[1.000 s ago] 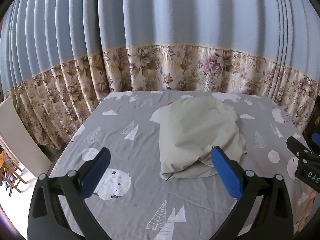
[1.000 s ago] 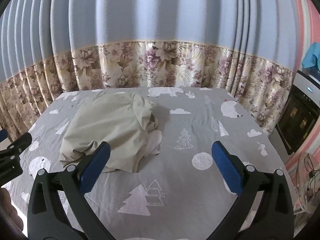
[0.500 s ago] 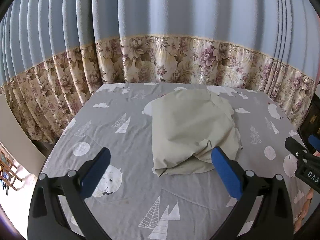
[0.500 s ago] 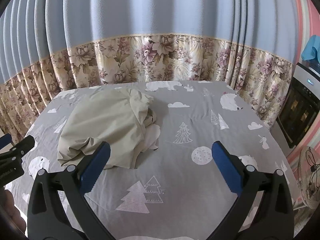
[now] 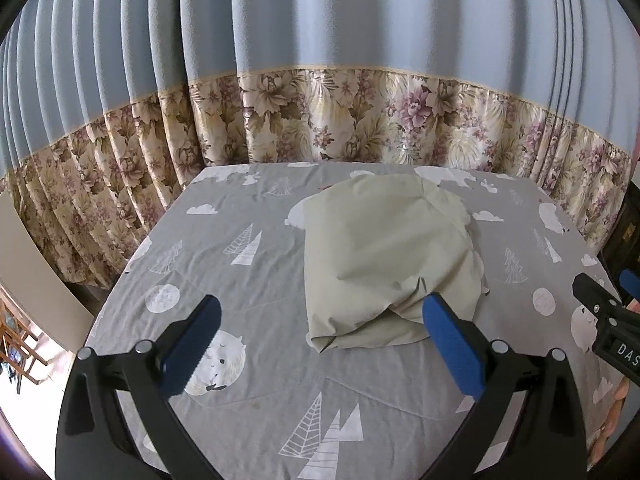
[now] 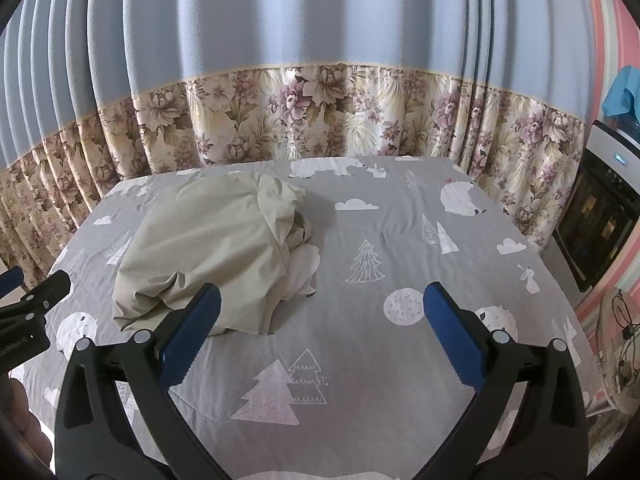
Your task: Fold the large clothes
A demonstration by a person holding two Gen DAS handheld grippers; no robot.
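On the bed (image 5: 248,360), a folded garment (image 5: 384,256) lies between two raised, empty grippers.

The garment is pale green-beige woven cloth, roughly rectangular, its long axis running from the near edge toward the curtain (image 5: 320,120); it sits a little right of the bed's middle in the left view. The near end is a rounded, creased fold; the right side bunches into loose layers (image 6: 296,224). The sheet beneath is grey cotton printed with white trees, clouds and bears. Left gripper (image 5: 320,344) and right gripper (image 6: 320,344) hover above the sheet, jaws spread wide, holding nothing; blue ridged pads (image 6: 188,336) line black fingers.
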